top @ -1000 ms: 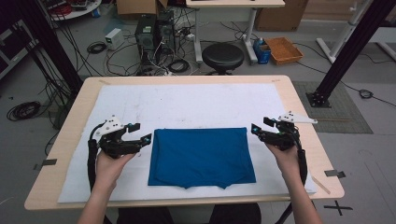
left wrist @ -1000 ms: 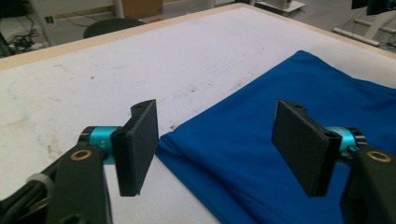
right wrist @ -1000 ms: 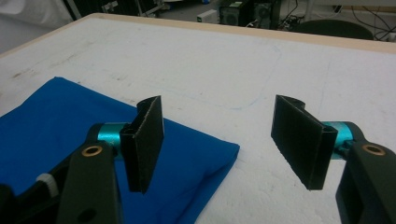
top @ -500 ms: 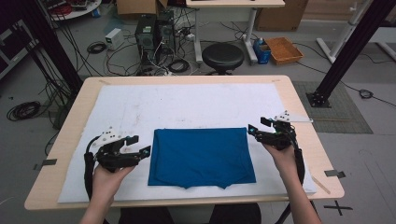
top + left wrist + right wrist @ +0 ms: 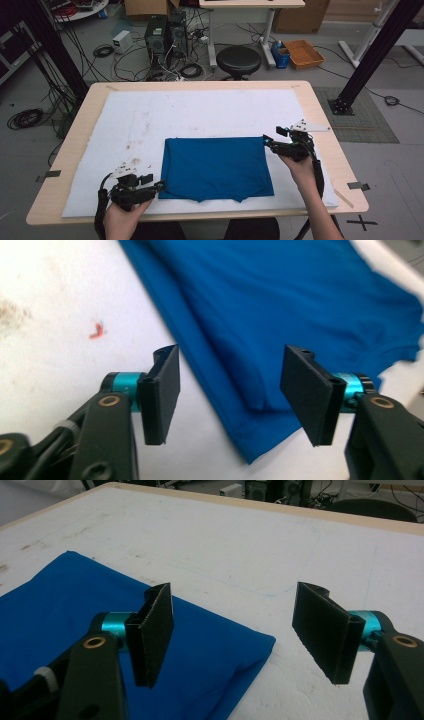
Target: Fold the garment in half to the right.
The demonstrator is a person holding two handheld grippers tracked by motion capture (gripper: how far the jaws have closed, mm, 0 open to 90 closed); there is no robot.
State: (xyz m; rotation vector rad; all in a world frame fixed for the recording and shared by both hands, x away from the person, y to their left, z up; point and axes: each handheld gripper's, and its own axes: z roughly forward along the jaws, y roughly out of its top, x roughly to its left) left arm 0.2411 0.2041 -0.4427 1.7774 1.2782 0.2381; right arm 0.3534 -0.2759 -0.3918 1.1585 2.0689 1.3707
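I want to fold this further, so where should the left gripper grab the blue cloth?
Probably the near-left corner of the blue cloth, approached from its left edge. That corner lies flat between the open jaws of the left gripper, whose jaws have just been closing.
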